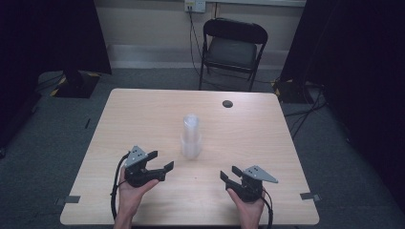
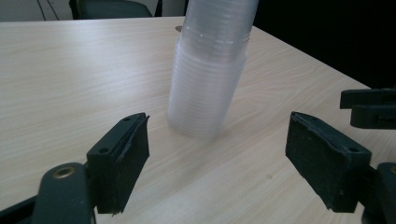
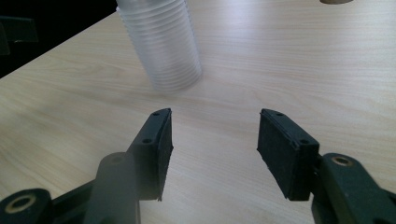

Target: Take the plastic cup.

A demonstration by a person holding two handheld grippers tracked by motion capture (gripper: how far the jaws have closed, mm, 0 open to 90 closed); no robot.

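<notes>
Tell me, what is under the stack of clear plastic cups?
The stack of cups stands mouth-down directly on the bare wooden table; no mat or tray shows beneath it. The nested walls blur its inside, so anything under it is hidden.

You'll find nothing legible here: no lettering, label, brand, number or sign can be made out on anything in these views.
</notes>
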